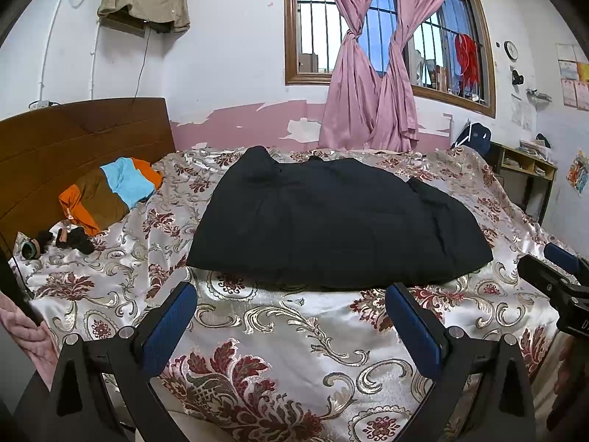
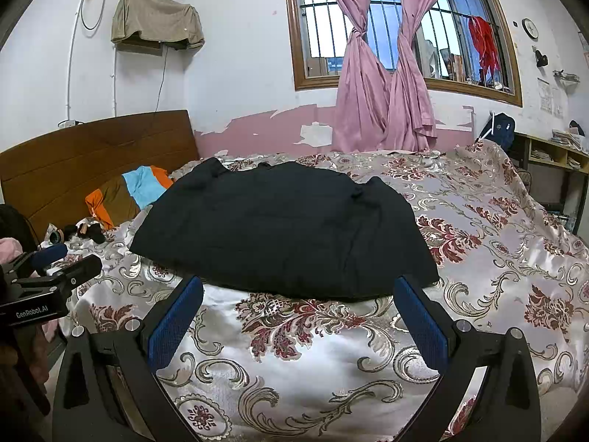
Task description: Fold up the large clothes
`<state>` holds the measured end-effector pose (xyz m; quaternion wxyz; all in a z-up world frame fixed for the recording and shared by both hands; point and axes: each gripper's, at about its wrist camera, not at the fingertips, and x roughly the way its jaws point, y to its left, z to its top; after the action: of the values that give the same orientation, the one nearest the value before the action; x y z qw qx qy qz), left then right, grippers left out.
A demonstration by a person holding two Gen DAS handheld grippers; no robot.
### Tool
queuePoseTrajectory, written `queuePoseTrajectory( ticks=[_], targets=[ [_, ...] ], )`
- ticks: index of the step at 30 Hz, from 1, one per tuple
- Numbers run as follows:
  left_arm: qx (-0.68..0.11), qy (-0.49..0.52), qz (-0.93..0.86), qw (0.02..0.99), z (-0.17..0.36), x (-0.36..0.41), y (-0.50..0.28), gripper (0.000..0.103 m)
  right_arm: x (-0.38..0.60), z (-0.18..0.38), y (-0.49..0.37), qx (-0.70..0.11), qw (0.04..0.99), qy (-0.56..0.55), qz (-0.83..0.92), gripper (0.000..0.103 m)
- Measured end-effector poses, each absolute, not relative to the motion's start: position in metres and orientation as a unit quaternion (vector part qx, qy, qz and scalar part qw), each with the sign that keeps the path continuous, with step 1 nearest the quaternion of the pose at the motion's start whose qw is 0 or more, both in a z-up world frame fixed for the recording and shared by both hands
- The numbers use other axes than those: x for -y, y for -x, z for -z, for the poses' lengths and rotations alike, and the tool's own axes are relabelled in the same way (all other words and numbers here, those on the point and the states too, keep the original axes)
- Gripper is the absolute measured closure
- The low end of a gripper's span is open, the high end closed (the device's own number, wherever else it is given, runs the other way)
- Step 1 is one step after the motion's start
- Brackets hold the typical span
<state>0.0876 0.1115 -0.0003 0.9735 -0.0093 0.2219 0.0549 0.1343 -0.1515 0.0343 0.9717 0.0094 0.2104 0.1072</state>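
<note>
Bedroom with a barred window (image 1: 386, 33) and pink curtains (image 1: 368, 73). A bed (image 1: 294, 331) under a floral satin cover carries a black garment (image 1: 331, 228) spread flat at its middle. A striped orange, brown and blue cloth (image 1: 110, 191) lies near the headboard (image 1: 73, 147). The left gripper (image 1: 291, 316) and right gripper (image 2: 298, 313) hover short of the garment's near edge, fingers apart, holding nothing.
</note>
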Motion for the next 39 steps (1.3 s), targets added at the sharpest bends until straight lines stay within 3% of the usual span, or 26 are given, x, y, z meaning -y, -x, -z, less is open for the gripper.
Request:
queuePoseTrajectory(
  ticks=[39],
  targets=[
    [-0.245, 0.010, -0.101, 0.964, 0.0053, -0.1180, -0.0933, 0.000, 0.1492, -0.0354, -0.1340, -0.209, 0.972, -0.011, -0.104, 0.002]
  ],
)
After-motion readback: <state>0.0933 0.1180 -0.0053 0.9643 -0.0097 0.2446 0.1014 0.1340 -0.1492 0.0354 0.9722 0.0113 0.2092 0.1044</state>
